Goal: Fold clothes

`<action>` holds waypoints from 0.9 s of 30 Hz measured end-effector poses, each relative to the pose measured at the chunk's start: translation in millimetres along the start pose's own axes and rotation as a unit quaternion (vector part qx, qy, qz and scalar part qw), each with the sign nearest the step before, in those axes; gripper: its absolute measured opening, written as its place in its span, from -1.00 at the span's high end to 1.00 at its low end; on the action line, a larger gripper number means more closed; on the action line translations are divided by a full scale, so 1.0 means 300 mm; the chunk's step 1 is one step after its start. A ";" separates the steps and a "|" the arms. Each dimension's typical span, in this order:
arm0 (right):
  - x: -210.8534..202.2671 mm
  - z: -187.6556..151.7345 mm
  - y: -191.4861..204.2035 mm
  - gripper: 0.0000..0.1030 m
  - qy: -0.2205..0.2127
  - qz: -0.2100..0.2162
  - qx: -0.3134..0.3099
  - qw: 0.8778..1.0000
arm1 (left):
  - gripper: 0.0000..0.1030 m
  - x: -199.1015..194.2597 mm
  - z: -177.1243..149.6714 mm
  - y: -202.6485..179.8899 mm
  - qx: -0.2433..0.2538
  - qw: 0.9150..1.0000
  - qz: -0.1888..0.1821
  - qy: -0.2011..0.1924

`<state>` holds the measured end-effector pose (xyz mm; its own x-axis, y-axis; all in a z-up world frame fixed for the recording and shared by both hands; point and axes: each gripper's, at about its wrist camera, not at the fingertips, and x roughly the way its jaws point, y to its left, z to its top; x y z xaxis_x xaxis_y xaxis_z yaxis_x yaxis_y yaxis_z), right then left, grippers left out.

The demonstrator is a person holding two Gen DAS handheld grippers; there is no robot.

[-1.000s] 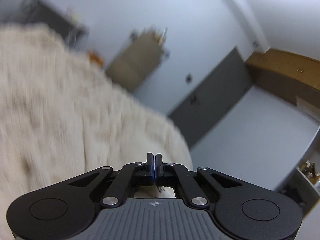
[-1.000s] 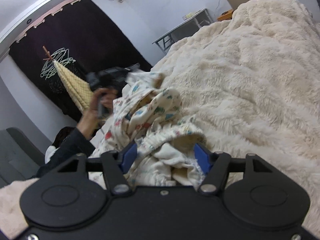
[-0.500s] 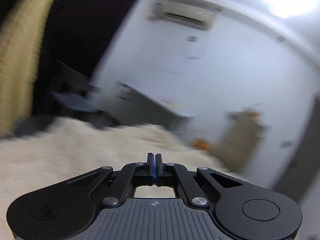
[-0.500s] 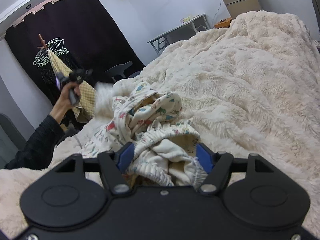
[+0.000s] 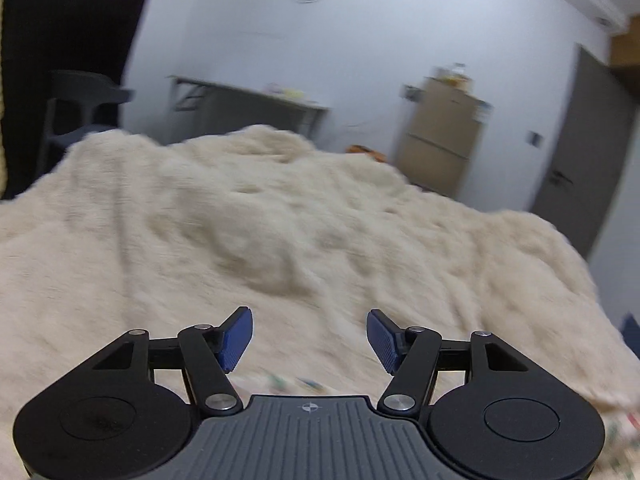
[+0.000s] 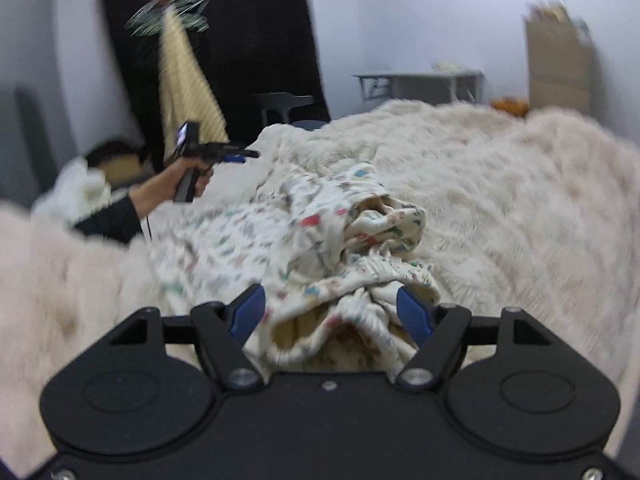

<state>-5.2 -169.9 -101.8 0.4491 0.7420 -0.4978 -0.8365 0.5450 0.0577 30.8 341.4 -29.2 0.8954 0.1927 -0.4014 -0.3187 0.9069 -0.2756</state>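
A cream garment (image 6: 320,216) with small coloured prints lies crumpled on a fluffy cream blanket (image 6: 500,200). My right gripper (image 6: 330,314) hovers at its near end. Its jaws are opening, and the bunched elastic hem sits loosely between the blue pads (image 6: 412,316). In the right wrist view a hand holds my left gripper (image 6: 252,155) above the garment's far left end. Seen from the left wrist, the left gripper (image 5: 308,338) is also opening, with nothing between its fingers. Only a blurred strip of the printed cloth (image 5: 296,382) shows below it, over the blanket (image 5: 280,220).
A grey table (image 6: 416,80) and a tan cabinet (image 6: 560,64) stand against the far wall beyond the bed. A dark chair (image 6: 284,102), a black curtain and a yellow cloth (image 6: 184,76) on hangers are at the back left. A grey door (image 5: 580,140) is to the right.
The left gripper was shut and pointed at the walls; now it points down over the blanket with its jaws apart. The right gripper rolled level and its jaws widened slightly around the hem.
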 end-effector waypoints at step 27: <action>0.135 0.020 -0.030 0.05 0.041 0.079 0.083 0.993 | -0.46 -0.082 -0.387 0.066 -0.035 0.997 0.057 0.026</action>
<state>22.5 -142.4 -117.2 0.2824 0.7928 -0.5401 -0.8286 0.4853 0.2791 -33.8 311.0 -126.1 0.8354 0.2712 -0.4781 -0.4399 0.8515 -0.2855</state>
